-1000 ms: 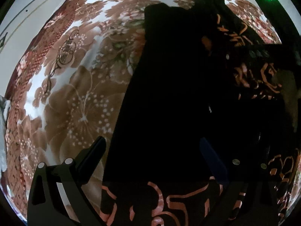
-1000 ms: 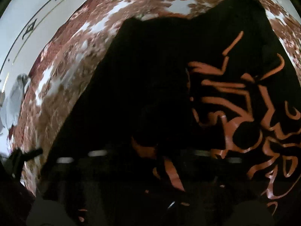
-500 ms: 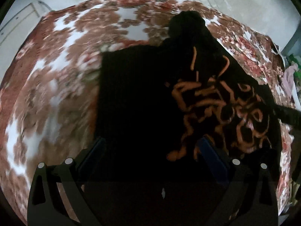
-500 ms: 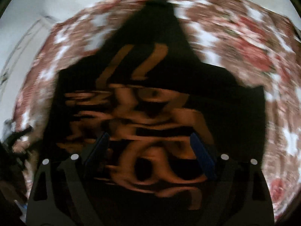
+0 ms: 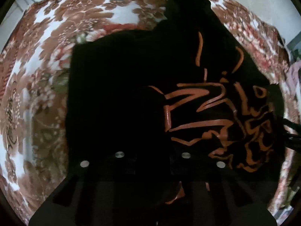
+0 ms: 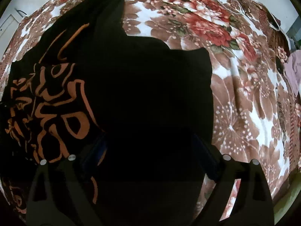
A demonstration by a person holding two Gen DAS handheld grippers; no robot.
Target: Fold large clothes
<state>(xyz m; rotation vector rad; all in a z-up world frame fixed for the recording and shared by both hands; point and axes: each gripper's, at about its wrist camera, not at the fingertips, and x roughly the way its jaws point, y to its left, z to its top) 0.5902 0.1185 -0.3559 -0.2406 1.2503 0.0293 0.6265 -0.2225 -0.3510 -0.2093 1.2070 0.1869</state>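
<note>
Since half second ago, your left gripper fingers closing in, pinching fold of black garment with orange lettering. Your right gripper hovering low over it, fingers spread. Garment lying part-folded on brown floral blanket. Next fold calling for right-side grasp before lifting.

The left gripper points forward and down, its 2 fingers drawn close together, their tips lost in dark cloth, so whether they pinch anything cannot be told. The right gripper also angles downward, its 2 blue-padded fingers spread wide apart.
</note>
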